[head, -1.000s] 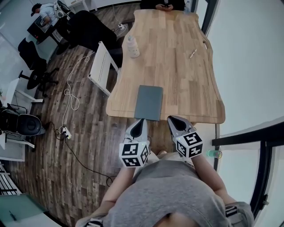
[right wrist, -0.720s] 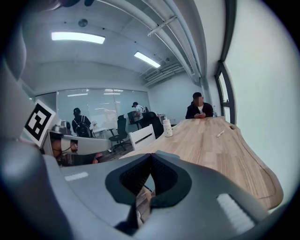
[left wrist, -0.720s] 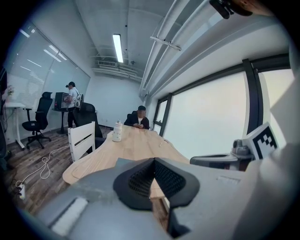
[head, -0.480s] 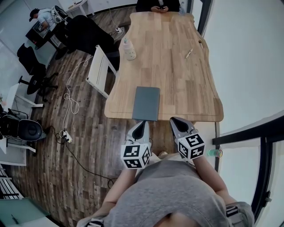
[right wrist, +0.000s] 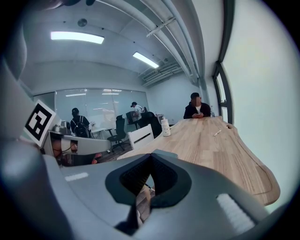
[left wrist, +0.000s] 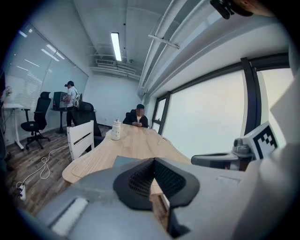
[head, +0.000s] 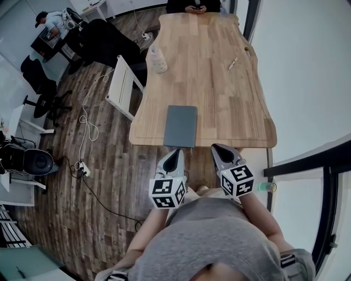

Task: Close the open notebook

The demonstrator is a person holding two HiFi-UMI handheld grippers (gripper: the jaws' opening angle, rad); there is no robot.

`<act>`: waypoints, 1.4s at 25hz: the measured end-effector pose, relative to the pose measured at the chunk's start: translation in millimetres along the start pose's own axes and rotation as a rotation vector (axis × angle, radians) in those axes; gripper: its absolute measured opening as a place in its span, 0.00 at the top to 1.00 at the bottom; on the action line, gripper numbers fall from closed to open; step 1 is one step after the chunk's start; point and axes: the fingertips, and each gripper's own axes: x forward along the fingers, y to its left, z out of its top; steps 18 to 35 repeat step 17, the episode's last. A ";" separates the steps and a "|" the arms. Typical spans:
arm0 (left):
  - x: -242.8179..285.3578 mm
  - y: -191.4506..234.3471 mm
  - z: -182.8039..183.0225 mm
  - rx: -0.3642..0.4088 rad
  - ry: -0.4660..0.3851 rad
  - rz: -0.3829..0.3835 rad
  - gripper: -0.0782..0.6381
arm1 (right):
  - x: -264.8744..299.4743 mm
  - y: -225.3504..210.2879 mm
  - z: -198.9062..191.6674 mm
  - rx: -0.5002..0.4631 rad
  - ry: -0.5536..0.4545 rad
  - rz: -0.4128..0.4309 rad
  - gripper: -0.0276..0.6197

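Note:
The grey notebook (head: 181, 126) lies closed and flat on the wooden table (head: 230, 110), close to its near edge. Both grippers hang off the table, between that edge and my body. My left gripper (head: 175, 153) sits just short of the notebook's near end with its jaws together and nothing between them. My right gripper (head: 218, 148) is beside it to the right, also shut and empty. In the left gripper view the left gripper (left wrist: 153, 161) has its pads meeting, with the table (left wrist: 133, 143) ahead. The right gripper view shows the right gripper (right wrist: 150, 161) likewise closed.
A pale bottle (head: 158, 59) stands far left on the table, and a pen (head: 232, 63) lies far right. A person (head: 192, 5) sits at the far end. A white chair (head: 125, 85) stands at the table's left, with cables (head: 88, 118) on the floor.
The head view has shifted a little, so the table and notebook sit slightly higher in the frame. The notebook stays closed, and both grippers keep their pose, shut.

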 end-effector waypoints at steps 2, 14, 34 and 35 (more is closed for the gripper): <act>-0.5 0.8 -0.9 0.001 0.003 0.002 0.89 | 0.1 0.2 0.1 0.007 -0.003 0.003 0.96; 0.0 4.3 -5.8 0.000 0.020 -0.001 0.89 | 2.1 1.2 -3.3 0.003 0.004 0.001 0.96; 1.9 5.1 -5.0 0.001 0.020 -0.003 0.89 | 3.5 0.1 -3.0 0.001 0.004 -0.001 0.96; 1.9 5.1 -5.0 0.001 0.020 -0.003 0.89 | 3.5 0.1 -3.0 0.001 0.004 -0.001 0.96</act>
